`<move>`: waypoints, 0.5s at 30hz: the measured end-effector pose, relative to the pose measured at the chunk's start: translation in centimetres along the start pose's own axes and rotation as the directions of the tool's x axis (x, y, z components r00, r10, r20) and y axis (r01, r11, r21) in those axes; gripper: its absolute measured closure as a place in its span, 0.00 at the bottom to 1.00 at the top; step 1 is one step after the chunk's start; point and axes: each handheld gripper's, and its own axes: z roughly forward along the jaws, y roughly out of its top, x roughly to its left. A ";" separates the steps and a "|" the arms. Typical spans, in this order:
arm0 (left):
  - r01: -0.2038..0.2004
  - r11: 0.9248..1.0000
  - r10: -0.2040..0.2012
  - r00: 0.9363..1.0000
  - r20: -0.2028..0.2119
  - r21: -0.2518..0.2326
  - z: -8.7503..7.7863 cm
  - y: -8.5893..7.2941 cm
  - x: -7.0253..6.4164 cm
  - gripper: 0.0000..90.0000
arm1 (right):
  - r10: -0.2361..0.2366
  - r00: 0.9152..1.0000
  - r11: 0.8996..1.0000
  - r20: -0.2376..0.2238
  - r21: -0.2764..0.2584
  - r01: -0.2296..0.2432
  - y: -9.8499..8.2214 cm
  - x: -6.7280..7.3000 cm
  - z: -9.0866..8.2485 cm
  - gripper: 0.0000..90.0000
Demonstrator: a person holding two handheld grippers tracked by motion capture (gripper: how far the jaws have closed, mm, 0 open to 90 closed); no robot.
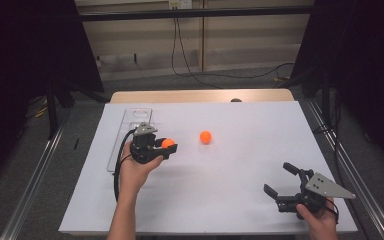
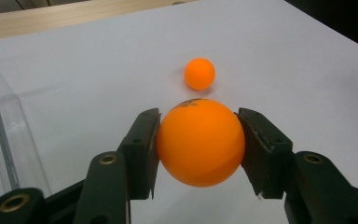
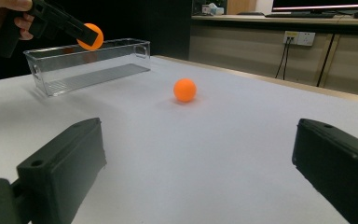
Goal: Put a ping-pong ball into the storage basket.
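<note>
My left gripper (image 1: pixel 169 145) is shut on an orange ball (image 1: pixel 167 143), held a little above the white table sheet. In the left gripper view the ball (image 2: pixel 200 142) sits squeezed between both black pads. The right gripper view shows that held ball (image 3: pixel 91 36) at upper left, in front of the clear tray. A second orange ball (image 1: pixel 205 136) lies loose on the sheet to the right of the left gripper, seen also as the far ball (image 2: pixel 199 73) and mid-table ball (image 3: pixel 185 90). My right gripper (image 1: pixel 280 179) stands open at the front right, nothing between its fingers.
A long clear plastic tray (image 1: pixel 130 117) lies along the sheet's left side, just behind the left gripper, and appears as a transparent tray (image 3: pixel 65 70) in the right gripper view. The white sheet (image 1: pixel 250 150) covers a wooden table; metal rails run along both sides.
</note>
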 end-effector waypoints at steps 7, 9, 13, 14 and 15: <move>0.009 1.000 -0.009 1.000 -0.005 -0.002 -0.2 0.0 0.2 0.56 | -0.001 1.000 1.000 0.000 0.001 0.001 0.0 0.0 0.0 0.02; 0.006 1.000 -0.006 1.000 -0.010 -0.004 -0.3 -0.1 0.3 0.56 | 0.000 1.000 1.000 0.000 0.001 0.000 0.0 0.0 0.0 0.02; 0.012 1.000 -0.012 1.000 -0.018 -0.007 -0.5 -0.1 0.5 0.56 | 0.000 1.000 1.000 -0.001 0.002 0.000 0.0 0.0 0.0 0.02; 0.014 1.000 -0.014 1.000 -0.021 -0.007 -0.5 -0.1 0.5 0.56 | -0.001 1.000 1.000 0.000 0.002 0.001 0.0 0.0 0.0 0.02; 0.011 1.000 -0.011 1.000 -0.023 -0.006 -0.6 -0.1 0.6 0.56 | -0.001 1.000 1.000 0.000 0.001 0.001 0.0 0.0 0.0 0.02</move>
